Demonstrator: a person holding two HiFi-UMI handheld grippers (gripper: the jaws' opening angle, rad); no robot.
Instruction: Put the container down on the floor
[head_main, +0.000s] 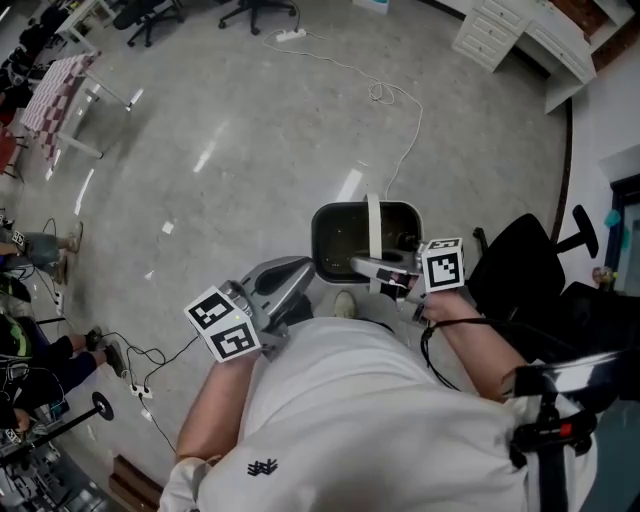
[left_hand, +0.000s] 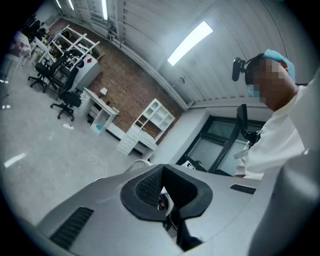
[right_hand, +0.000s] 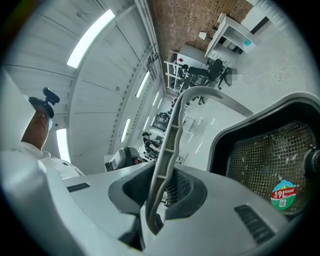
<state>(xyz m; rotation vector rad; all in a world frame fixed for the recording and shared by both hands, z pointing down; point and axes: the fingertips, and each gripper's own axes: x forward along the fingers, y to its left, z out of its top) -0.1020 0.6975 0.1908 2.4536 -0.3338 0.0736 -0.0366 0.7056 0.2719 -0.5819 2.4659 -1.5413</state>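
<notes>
The container (head_main: 340, 245) is a dark bin with a mesh inner basket (right_hand: 262, 155) and a pale arched handle (head_main: 374, 225). It hangs in front of my body, over the grey floor. My right gripper (head_main: 388, 268) is shut on that handle (right_hand: 169, 145), which runs up between its pads in the right gripper view. My left gripper (head_main: 283, 283) is to the left of the bin, near its rim but apart from it. Its jaws are shut with nothing between them (left_hand: 165, 199).
A white cable (head_main: 400, 110) runs across the floor from a power strip (head_main: 290, 35) to behind the bin. A black office chair (head_main: 520, 270) stands close on the right. White drawer units (head_main: 495, 30) are at the far right, and cables (head_main: 135, 375) and seated people at the left edge.
</notes>
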